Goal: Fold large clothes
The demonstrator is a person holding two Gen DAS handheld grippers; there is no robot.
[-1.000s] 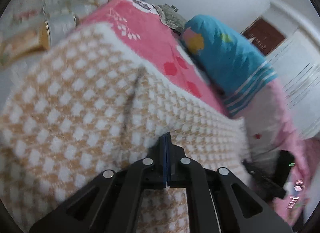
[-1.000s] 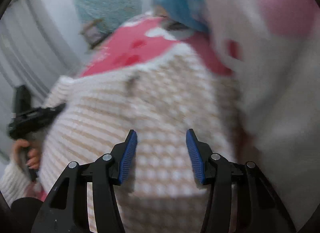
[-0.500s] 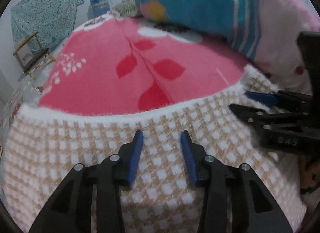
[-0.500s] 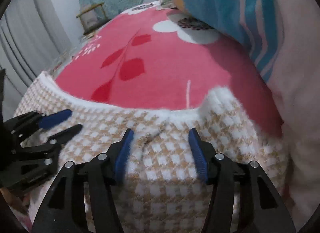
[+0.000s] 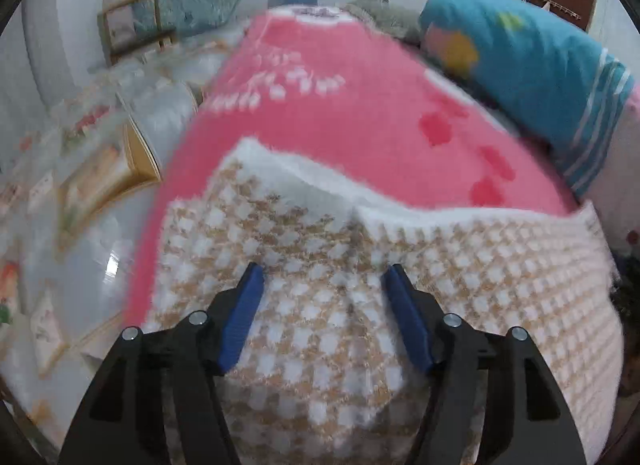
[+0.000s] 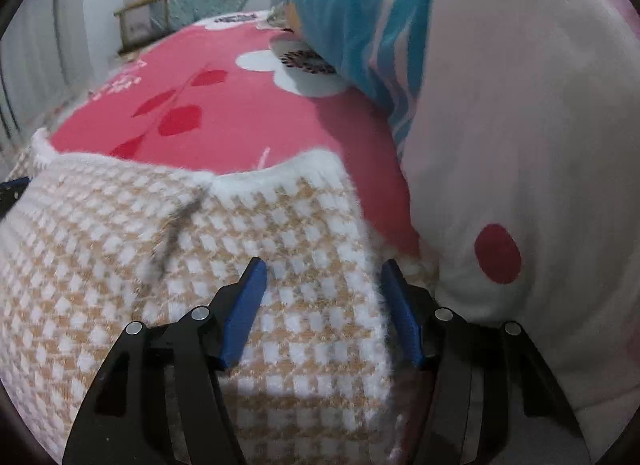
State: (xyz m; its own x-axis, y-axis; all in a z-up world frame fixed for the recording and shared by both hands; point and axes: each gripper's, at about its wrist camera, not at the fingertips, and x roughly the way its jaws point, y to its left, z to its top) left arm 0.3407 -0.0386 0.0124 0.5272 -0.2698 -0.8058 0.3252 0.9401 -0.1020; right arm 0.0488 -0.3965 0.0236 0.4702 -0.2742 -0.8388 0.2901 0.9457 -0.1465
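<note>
left claw (image 5: 322, 285) opening since clamped; wooden frame (image 5: 134, 23) left-view only.

Bare pink blanket (image 6: 240, 121) ahead, white pillow (image 6: 520, 145) crowding right tongs (image 6: 322, 297), blue pillow (image 5: 532, 61) beyond

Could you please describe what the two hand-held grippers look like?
Left hand-held gripper and right hand-held gripper look alike: matte black plastic linkage arms with cut-out openings, round silver pivot screws, and two tapering fingers faced with ribbed blue pads. No cables, markings or sleeves show.
</note>
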